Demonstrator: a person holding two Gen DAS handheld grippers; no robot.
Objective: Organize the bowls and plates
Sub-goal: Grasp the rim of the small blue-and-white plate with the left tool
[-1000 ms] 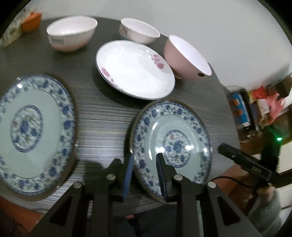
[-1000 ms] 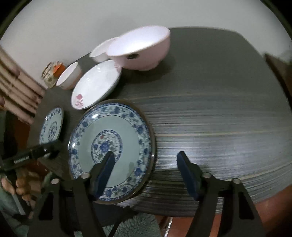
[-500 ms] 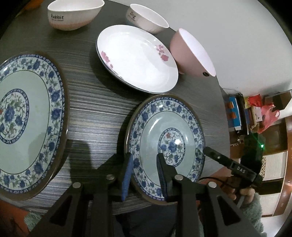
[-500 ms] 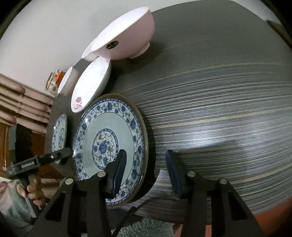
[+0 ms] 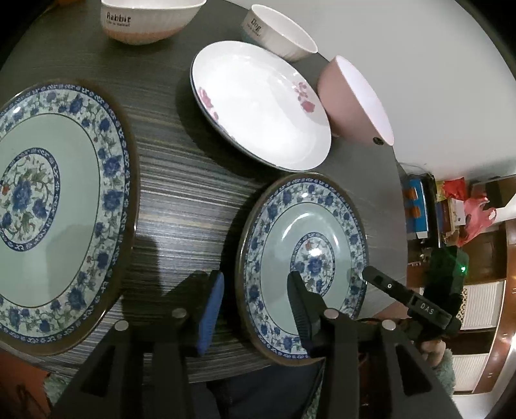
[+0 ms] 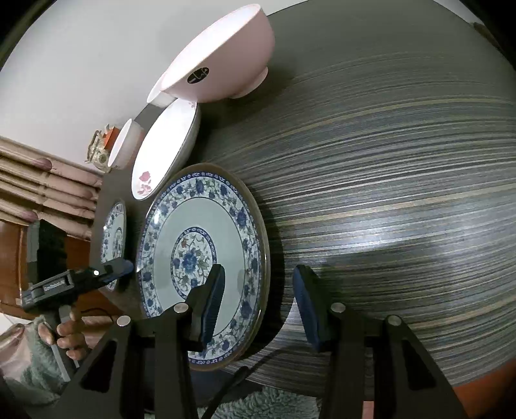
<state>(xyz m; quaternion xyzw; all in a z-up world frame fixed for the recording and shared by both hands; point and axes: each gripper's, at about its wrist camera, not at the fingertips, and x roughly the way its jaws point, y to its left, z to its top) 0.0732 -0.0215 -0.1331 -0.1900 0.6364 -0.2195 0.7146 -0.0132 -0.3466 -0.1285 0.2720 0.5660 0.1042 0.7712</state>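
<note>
We see the left hand-held gripper [image 5: 254,296] widening its jaws right now, where a second ago they sat narrow on the near-left rim of the small blue floral plate [image 5: 303,258]; that rim is between the fingers, pads not pressing. The right hand-held gripper [image 6: 258,296] has narrowed from a wide spread and come down over the plate's right rim, one finger above the plate face, the other over the desk [image 6: 403,193]; spread, nothing pinched, no contact we can confirm. The plate lies flat at the desk's near edge, lower centre in both views. We read this as regripping before a two-sided lift, probably toward the large blue floral plate [image 5: 54,206] at the left of the left-wrist frame; stacking not yet done.

Both grippers point steeply down at the near rim, from opposite sides. The person's hand [image 6: 69,335] holds the left tool, lower left of the right-wrist frame.

Untouched, upper frame: white rose plate [image 5: 258,103], pink bowl [image 5: 351,100], "Rabbit" bowl [image 5: 148,19], small white bowl [image 5: 280,35].
</note>
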